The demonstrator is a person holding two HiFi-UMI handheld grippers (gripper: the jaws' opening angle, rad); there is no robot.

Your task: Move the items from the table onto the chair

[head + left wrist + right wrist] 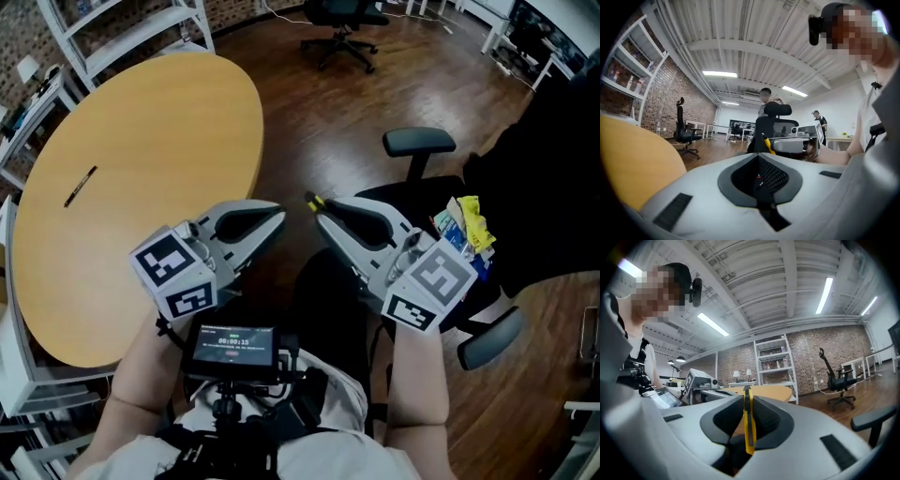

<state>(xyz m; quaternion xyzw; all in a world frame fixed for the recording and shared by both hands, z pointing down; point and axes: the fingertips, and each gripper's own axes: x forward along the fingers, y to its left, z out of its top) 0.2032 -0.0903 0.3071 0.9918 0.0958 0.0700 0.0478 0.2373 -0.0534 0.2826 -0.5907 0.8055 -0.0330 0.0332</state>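
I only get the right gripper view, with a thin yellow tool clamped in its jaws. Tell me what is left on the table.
Observer: One thin dark pen lies alone on the round table, toward its left side in the head view.
Operator: Report the chair.
Observer: The chair stands to the person's right; its seat holds a heap of packets, a yellow packet uppermost.
Operator: Now the left gripper.
Observer: The left gripper has its jaws together with nothing between them.
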